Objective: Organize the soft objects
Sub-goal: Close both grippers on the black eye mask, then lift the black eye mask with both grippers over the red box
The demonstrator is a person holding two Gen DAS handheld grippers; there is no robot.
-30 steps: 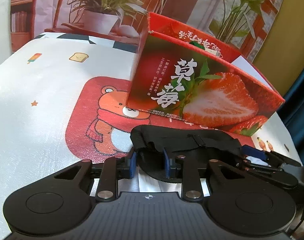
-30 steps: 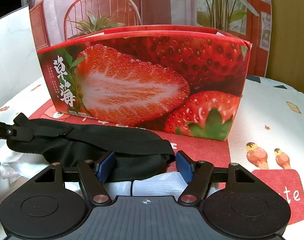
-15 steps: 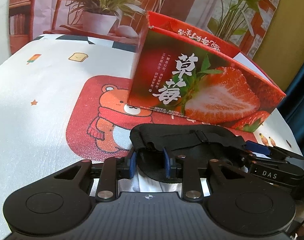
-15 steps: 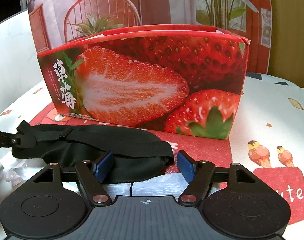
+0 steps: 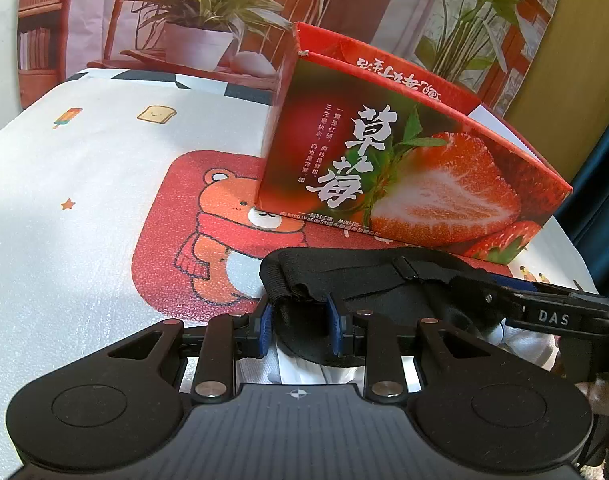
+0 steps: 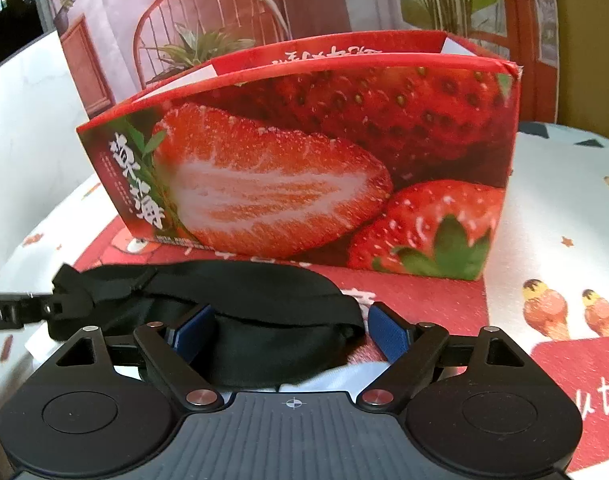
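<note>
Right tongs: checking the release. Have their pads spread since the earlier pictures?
Yes. The right tongs are opening; their pads now stand apart from the black eye mask before the strawberry box.

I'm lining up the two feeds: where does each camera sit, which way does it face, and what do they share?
Left wrist: on the left gripper, angled down at the black eye mask its jaws pinch, strawberry box behind; right gripper at right.
Right wrist: on the right gripper, angled down at the mask's other end, between its opening jaws; left gripper's tip at left.
Shared: mask, box, cartoon tablecloth.
</note>
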